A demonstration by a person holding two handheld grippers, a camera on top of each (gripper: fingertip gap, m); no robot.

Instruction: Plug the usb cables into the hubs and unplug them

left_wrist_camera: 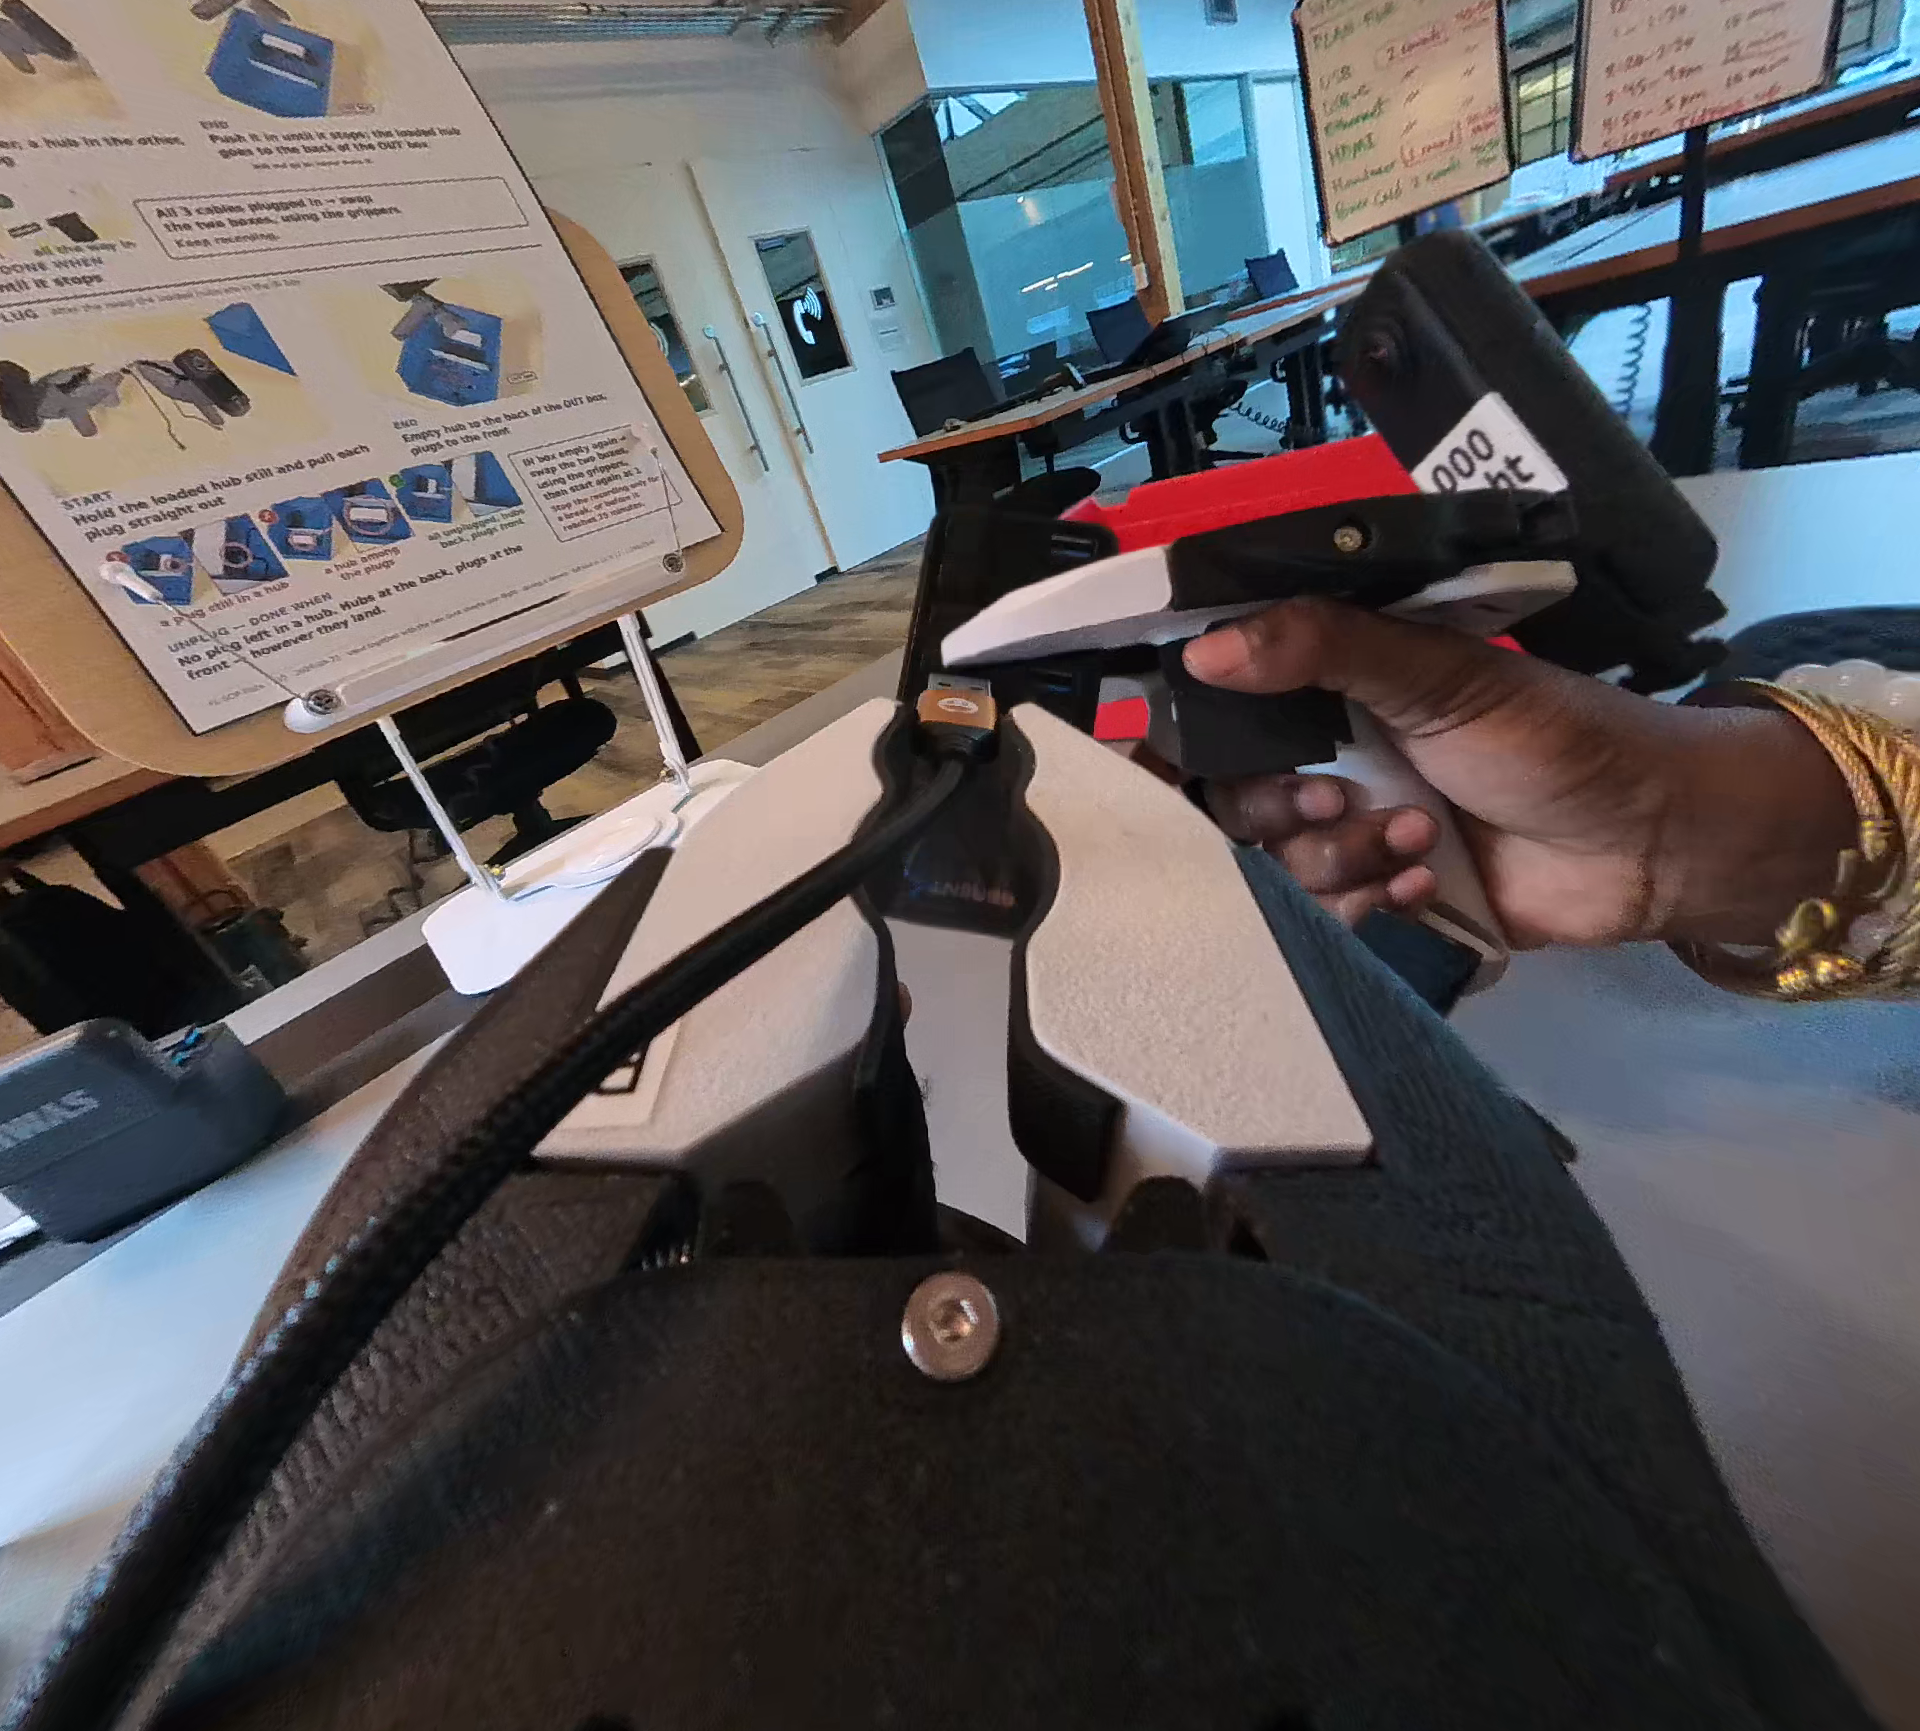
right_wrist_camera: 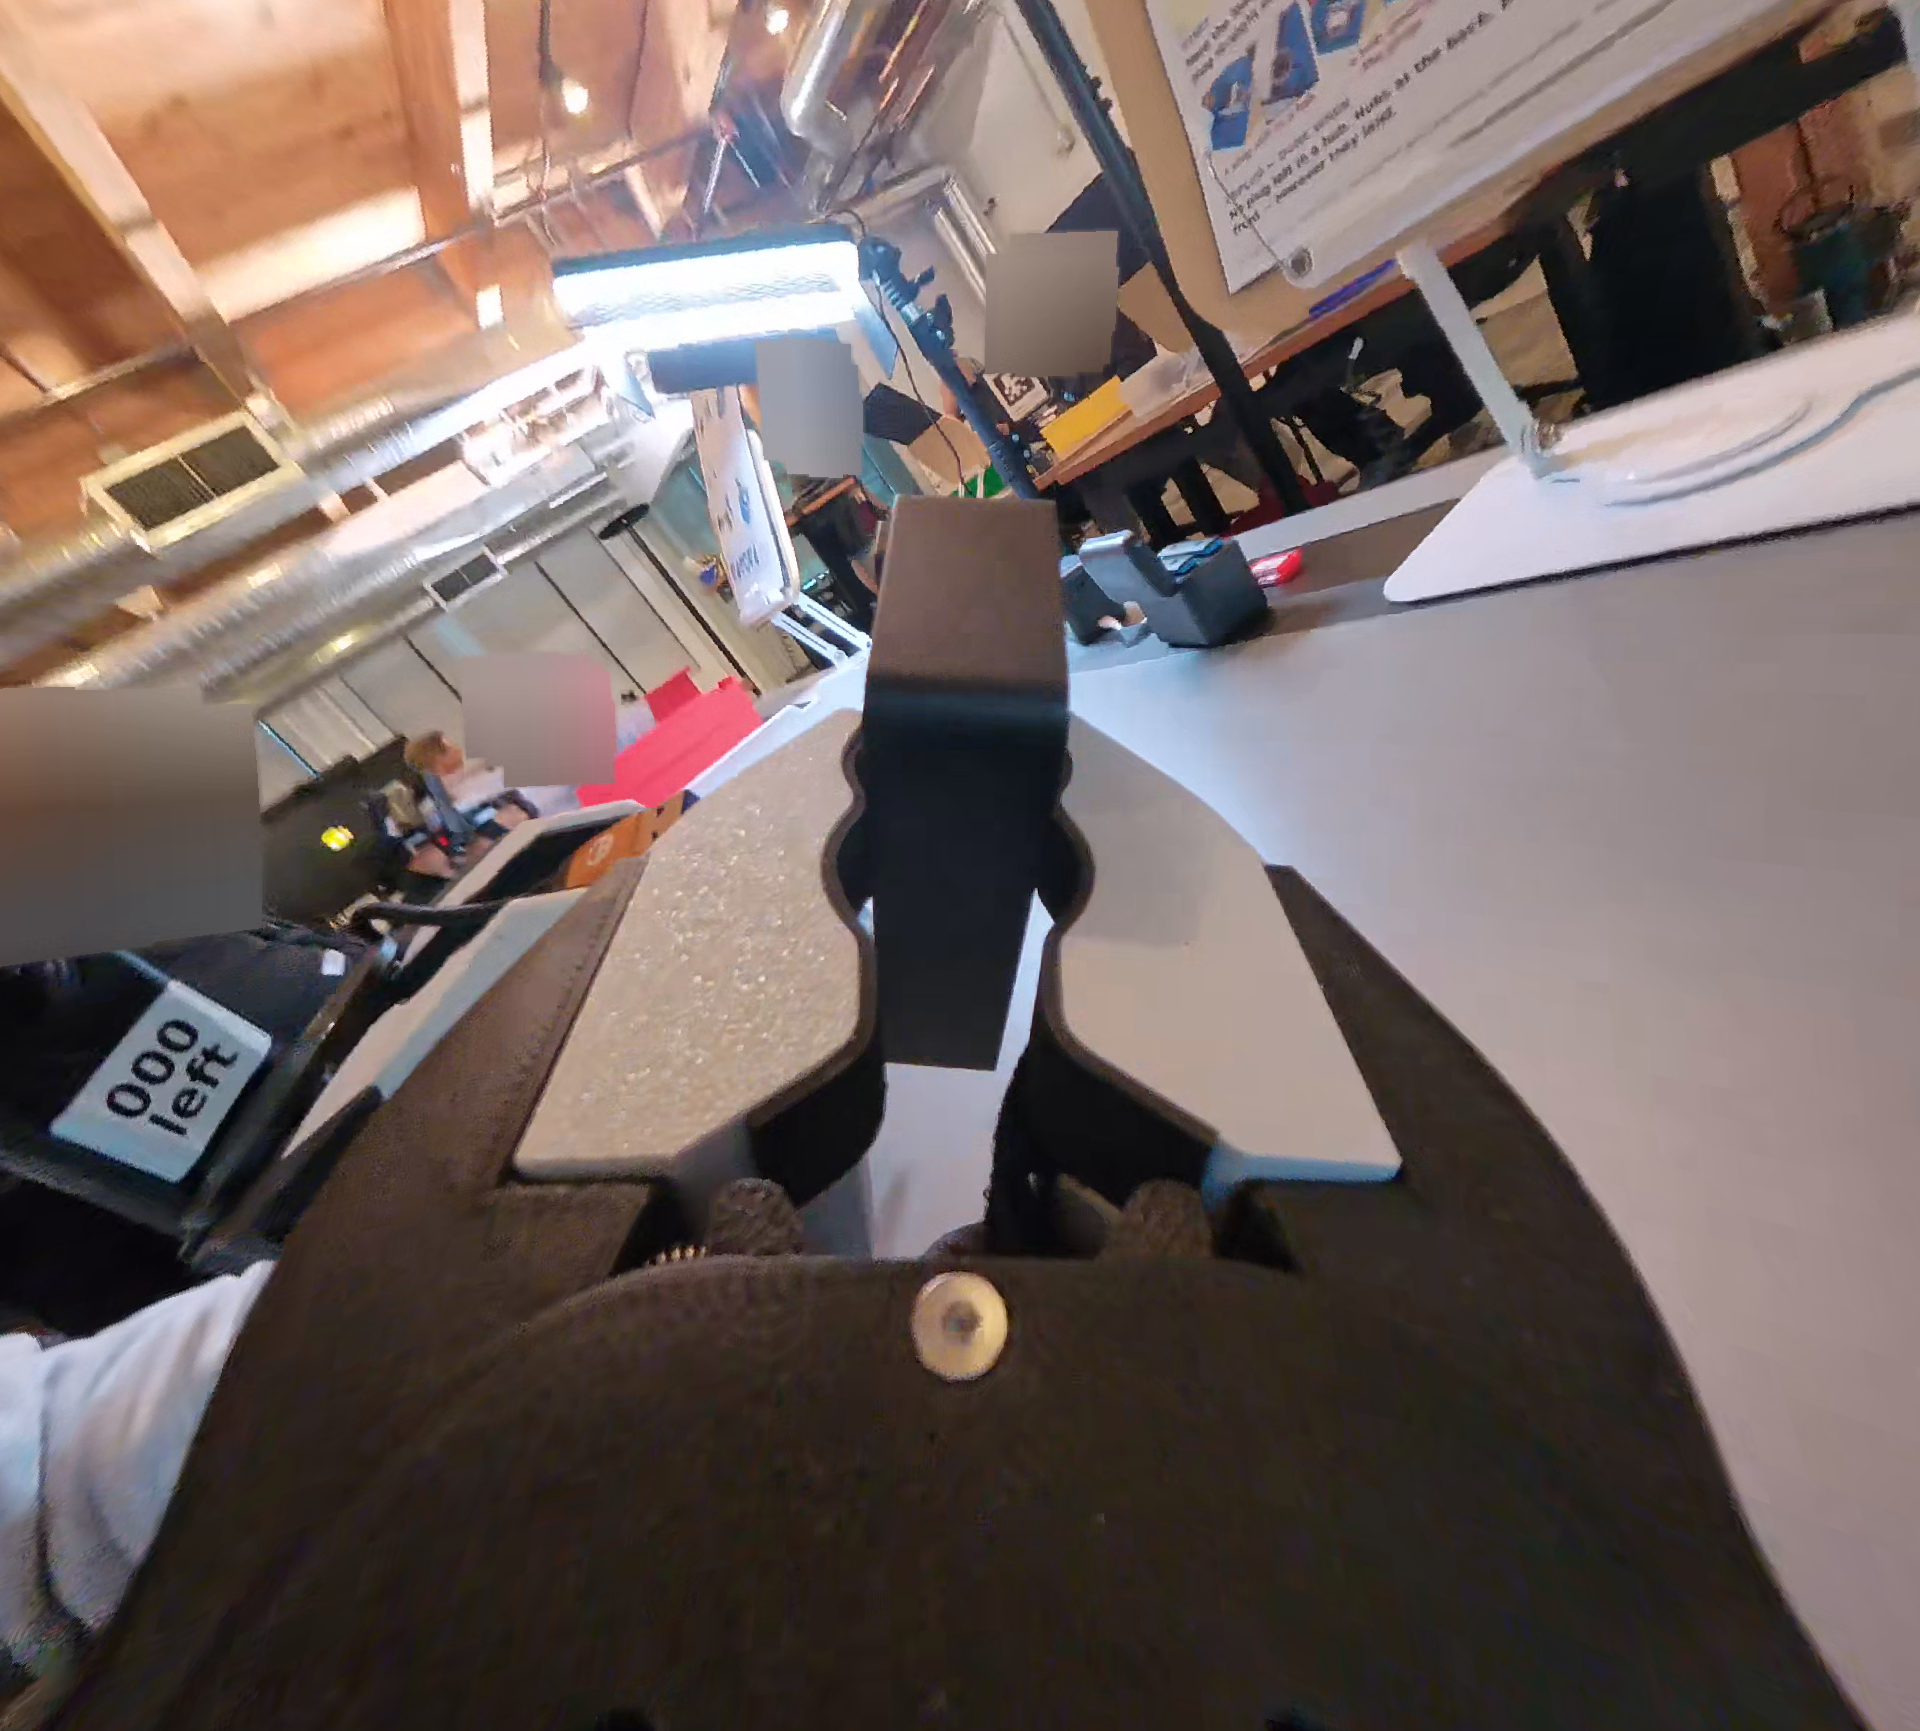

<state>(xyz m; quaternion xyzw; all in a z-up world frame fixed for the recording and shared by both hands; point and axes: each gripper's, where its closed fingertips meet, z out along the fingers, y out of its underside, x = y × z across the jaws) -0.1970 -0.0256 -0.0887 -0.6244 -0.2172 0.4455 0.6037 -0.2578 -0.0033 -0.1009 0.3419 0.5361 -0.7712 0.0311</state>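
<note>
The usb plug (left_wrist_camera: 954, 713), orange-collared, sits at frame centre, clamped in the left gripper (left_wrist_camera: 951, 751), just below the black hub (left_wrist_camera: 940, 601). The right gripper (right_wrist_camera: 961, 840) is closed on the hub. If the plug is tilted, it may jam or slip at the port.

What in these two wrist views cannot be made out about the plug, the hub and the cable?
- Left wrist view: whether the orange-collared metal USB plug has entered the black rectangular hub; the right gripper's white fingers cover the ports.
- Right wrist view: the hub's port face; only its plain side shows.
- Left wrist view: the black braided cable's far end; the bottom-left edge cuts it off.
</note>
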